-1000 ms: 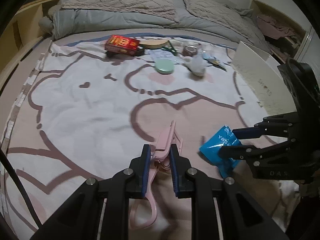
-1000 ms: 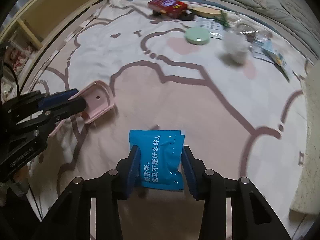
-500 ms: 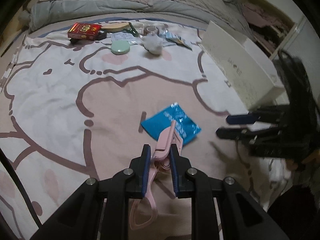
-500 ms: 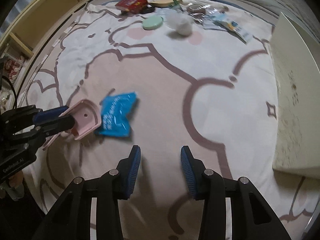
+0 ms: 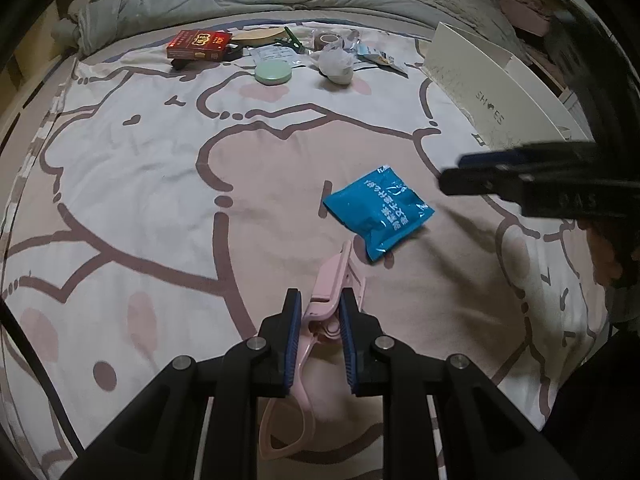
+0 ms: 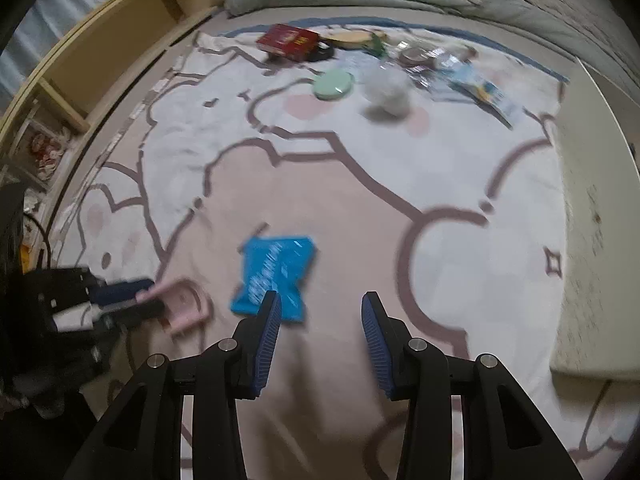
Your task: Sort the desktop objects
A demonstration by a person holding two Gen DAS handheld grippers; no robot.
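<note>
My left gripper (image 5: 320,300) is shut on a pink clip (image 5: 334,280), held just above the patterned bedspread; the clip's loop end hangs below the pads. In the right wrist view the same left gripper (image 6: 136,300) sits at the far left with the pink clip (image 6: 184,304). A blue packet (image 5: 378,210) lies flat on the bedspread beyond the clip. My right gripper (image 6: 320,304) stands open and empty, with the blue packet (image 6: 276,276) lying just past its left finger. From the left wrist view the right gripper (image 5: 452,172) reaches in from the right, above the packet.
At the far end of the bedspread lie a red box (image 5: 198,43), a green round case (image 5: 273,72), a white crumpled wad (image 5: 336,65), a tape roll (image 5: 326,40) and small packets (image 5: 380,58). A white shoe box (image 5: 492,96) stands on the right. A wooden shelf (image 6: 100,56) runs along the left.
The right gripper let go of the blue packet, which now lies on the bedspread, and drew back open. The left gripper carried the pink clip toward the packet.
</note>
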